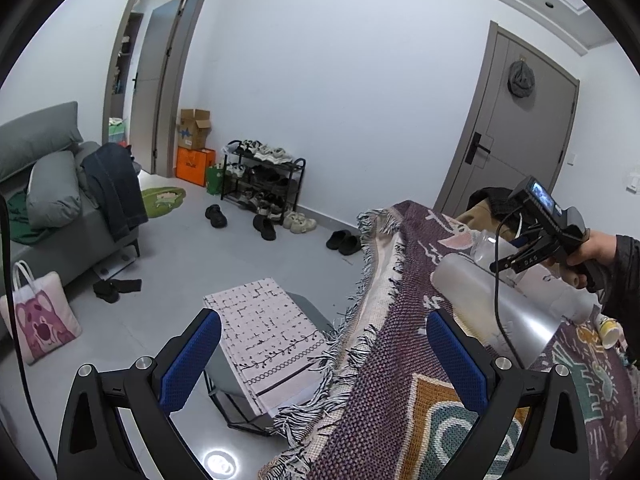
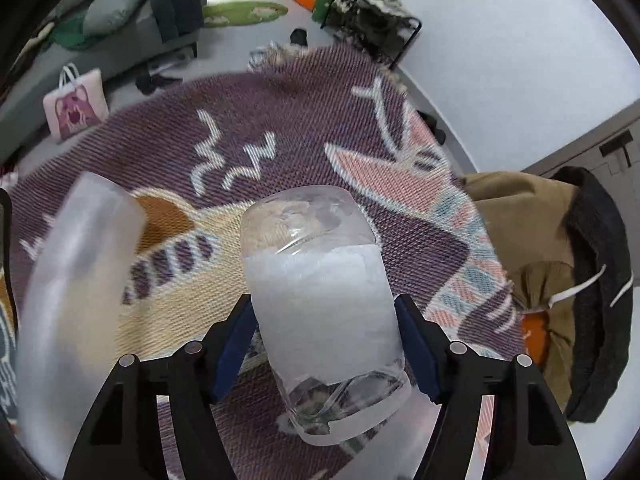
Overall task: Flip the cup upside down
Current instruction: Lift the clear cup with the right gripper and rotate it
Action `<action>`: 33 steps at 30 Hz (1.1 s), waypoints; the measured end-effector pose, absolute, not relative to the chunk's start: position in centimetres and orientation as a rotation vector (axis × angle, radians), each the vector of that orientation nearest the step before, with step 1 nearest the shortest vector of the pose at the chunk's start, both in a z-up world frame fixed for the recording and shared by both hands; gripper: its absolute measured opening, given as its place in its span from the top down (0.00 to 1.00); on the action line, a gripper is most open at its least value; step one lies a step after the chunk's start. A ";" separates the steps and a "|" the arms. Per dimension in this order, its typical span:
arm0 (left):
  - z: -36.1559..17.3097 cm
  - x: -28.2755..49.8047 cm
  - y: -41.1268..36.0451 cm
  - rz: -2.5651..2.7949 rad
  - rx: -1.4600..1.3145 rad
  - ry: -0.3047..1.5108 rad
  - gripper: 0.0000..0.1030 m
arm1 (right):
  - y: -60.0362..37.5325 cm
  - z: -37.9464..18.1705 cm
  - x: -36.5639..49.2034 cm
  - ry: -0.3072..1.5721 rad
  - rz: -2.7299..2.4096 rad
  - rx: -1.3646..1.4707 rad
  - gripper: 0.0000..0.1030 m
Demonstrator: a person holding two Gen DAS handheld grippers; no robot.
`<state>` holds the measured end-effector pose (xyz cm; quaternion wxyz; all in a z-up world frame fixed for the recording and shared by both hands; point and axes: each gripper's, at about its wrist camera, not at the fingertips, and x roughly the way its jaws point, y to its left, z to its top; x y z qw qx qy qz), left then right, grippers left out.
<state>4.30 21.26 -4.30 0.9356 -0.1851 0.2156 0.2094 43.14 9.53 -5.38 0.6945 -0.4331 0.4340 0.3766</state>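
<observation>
Grey floor and white walls surround a table draped in a woven purple blanket [image 2: 280,120] with fringed edges. On it the right gripper [image 2: 326,340] clamps a frosted cup [image 2: 320,304] between its blue pads [image 2: 234,344], the cup tilted with one end near the camera and the other pointing away over the blanket; which end is the mouth is hard to tell through the frosting. Just left of it stands a blurred translucent cylinder [image 2: 76,280], close to the lens and blocking that side of the blanket. To the right a brown coat [image 2: 532,240] with dark lining lies at the table's edge.

From the left wrist view, the left gripper [image 1: 320,360] hangs wide apart and holds nothing, off the blanket's corner above a small patterned stool [image 1: 268,336]. Beyond are a grey sofa [image 1: 44,200], a shoe rack [image 1: 264,176], a pink bag [image 1: 40,320] and a grey door [image 1: 516,128]
</observation>
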 end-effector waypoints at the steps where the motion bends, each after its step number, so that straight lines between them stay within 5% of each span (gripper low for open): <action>1: -4.3 4.2 21.1 0.423 -0.382 0.439 0.00 | 9.2 -4.8 42.8 0.961 0.842 -0.961 0.32; 17: -4.2 3.3 18.2 0.312 -0.398 0.430 0.00 | 0.7 3.6 31.7 0.917 0.699 -0.792 0.32; 33: -4.4 2.4 15.1 0.221 -0.379 0.460 0.00 | -8.3 1.3 20.9 0.991 0.551 -0.475 0.32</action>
